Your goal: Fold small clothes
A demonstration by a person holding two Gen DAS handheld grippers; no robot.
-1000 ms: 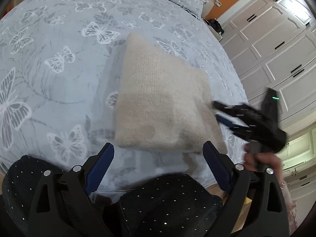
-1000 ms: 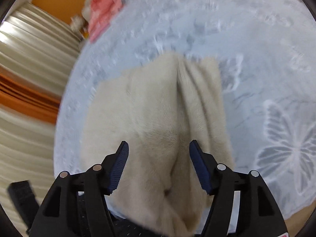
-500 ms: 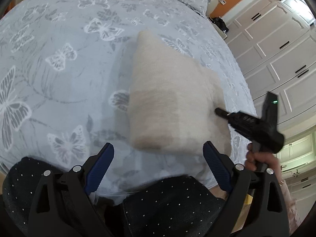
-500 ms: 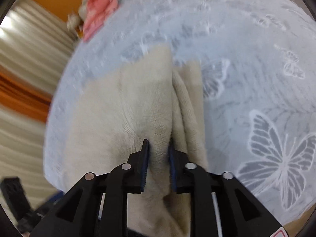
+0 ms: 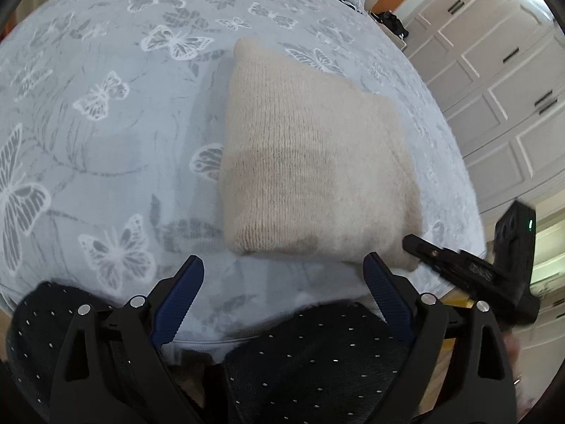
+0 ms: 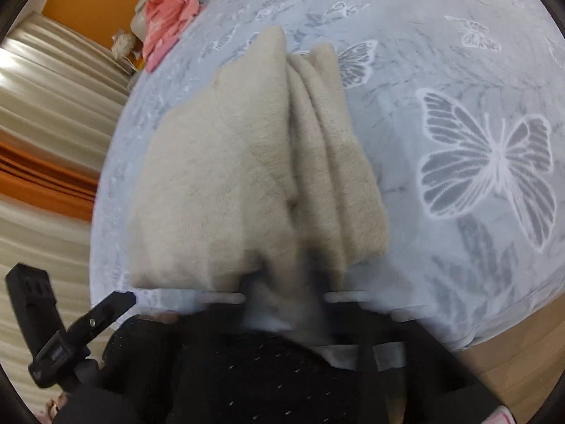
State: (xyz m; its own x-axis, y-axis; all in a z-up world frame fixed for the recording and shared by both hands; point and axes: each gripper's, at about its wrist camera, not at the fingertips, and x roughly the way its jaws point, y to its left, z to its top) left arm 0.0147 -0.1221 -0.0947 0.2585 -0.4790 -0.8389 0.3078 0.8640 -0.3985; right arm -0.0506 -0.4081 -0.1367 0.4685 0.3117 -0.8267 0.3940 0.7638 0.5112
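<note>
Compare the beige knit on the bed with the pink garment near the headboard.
The beige knit is folded into a thick stack of layers close to the camera; the pink garment lies crumpled and unfolded at the far edge. The beige knit looks much larger in the right wrist view, though it is also nearer. Both rest on the butterfly bedspread.

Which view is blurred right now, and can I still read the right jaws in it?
Right wrist view: motion blur smears the right gripper, so its jaws are unreadable. Left wrist view: sharp, left gripper open short of the beige sweater; fisheye bends the bedspread.
</note>
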